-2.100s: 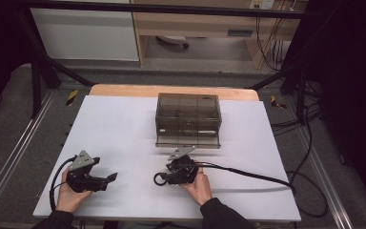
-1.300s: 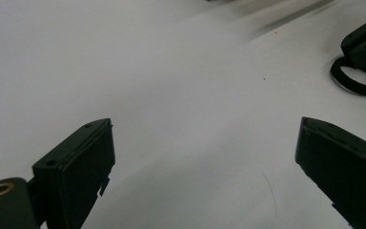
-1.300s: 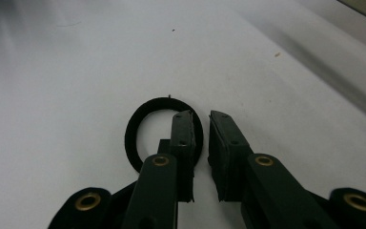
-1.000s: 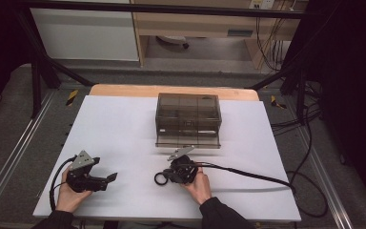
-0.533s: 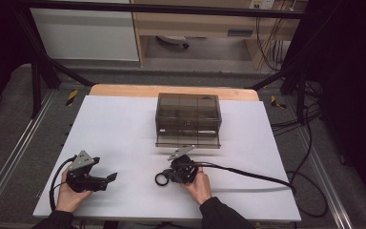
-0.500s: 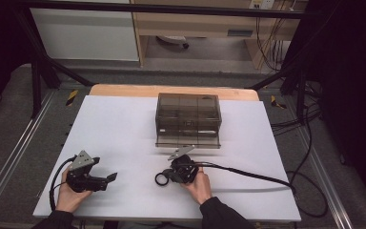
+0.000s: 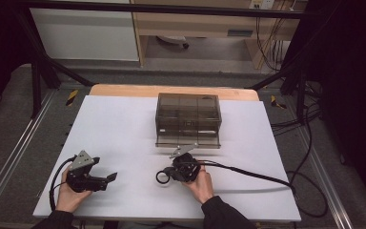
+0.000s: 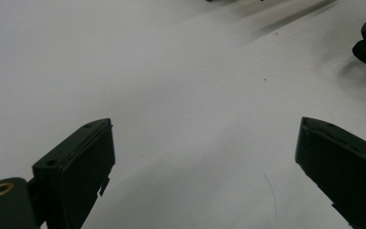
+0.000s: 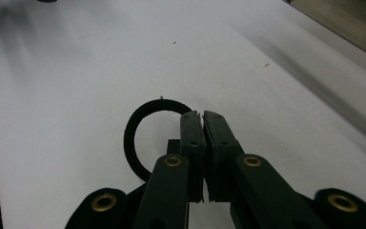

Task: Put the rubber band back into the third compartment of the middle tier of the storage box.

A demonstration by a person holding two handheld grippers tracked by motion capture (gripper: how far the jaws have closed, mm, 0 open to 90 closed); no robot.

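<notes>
Covering the table (image 7: pixel 124 124): white sheet (image 7: pixel 133 138)

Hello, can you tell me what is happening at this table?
A person holds tongs in each hand over a white table. The right tongs are shut on a black ring lying on the table, in front of a smoky plastic box. The left tongs are open and hold nothing.
</notes>
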